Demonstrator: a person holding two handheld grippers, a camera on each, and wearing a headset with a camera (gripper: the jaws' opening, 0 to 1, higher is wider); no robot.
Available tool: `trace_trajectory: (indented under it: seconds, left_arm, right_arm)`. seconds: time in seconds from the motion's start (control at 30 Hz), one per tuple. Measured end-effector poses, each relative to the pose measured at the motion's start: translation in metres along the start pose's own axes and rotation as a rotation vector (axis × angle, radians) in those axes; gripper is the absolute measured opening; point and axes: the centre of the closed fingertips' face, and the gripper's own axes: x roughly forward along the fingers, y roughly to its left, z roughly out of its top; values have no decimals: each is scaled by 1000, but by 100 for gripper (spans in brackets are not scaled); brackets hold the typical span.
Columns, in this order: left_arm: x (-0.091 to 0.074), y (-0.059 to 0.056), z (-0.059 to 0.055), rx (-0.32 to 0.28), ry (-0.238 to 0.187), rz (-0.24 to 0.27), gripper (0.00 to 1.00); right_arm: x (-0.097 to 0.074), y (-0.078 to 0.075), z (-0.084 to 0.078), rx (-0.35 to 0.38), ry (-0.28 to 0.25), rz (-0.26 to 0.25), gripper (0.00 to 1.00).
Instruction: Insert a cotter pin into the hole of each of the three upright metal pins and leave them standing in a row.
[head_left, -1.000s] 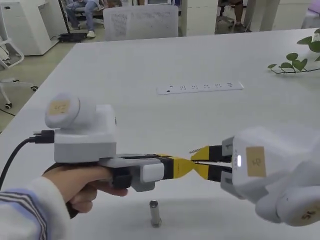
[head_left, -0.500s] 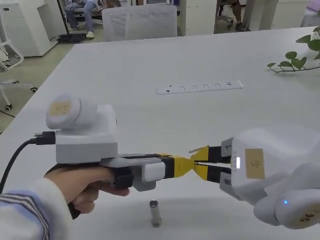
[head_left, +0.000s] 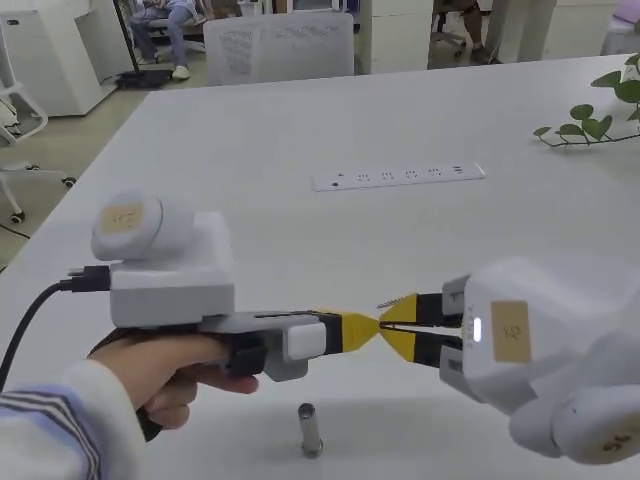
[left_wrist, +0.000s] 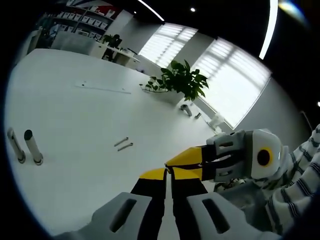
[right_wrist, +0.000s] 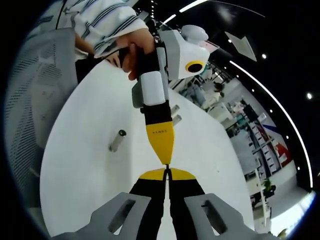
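Above the near part of the desk (head_left: 300, 230), the left gripper (head_left: 368, 328) and the right gripper (head_left: 392, 325) meet tip to tip, each with its jaws pressed together. A thin grey sliver (head_left: 392, 298) juts out by the right gripper's tips. It may be a cotter pin, but I cannot tell which gripper, if either, has it pinched. One metal pin (head_left: 309, 428) stands upright on the desk just below them. Two more metal pins (left_wrist: 32, 148) stand side by side in the left gripper view, with two loose cotter pins (left_wrist: 123, 144) lying well apart from them.

The risk, as I judge it, is a fumbled handover. So slight a piece could twist or drop if one gripper lets go before the other has a firm bite. A low hand could also knock the near metal pin over.

Against the picture from a second ago little differs: the tips were already together, the sliver jutted out the same way, and the near metal pin stands as it did.
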Motion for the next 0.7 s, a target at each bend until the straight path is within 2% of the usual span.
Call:
trace_trajectory:
  seconds: [0.1, 0.17, 0.57, 0.7]
  left_arm:
    - [-1, 0, 0, 2, 1, 4, 1]
    - [-2, 0, 0, 41, -2, 8, 1]
    - [-4, -1, 4, 59, -19, 14, 0]
    - [-4, 0, 2, 66, -13, 16, 0]
  right_arm:
    - [0, 0, 0, -3, -1, 1, 2]
    - [0, 0, 1, -3, -4, 0, 2]
    - [-3, -4, 4, -3, -31, -25, 3]
    - [-3, -5, 8, 23, -54, -27, 7]
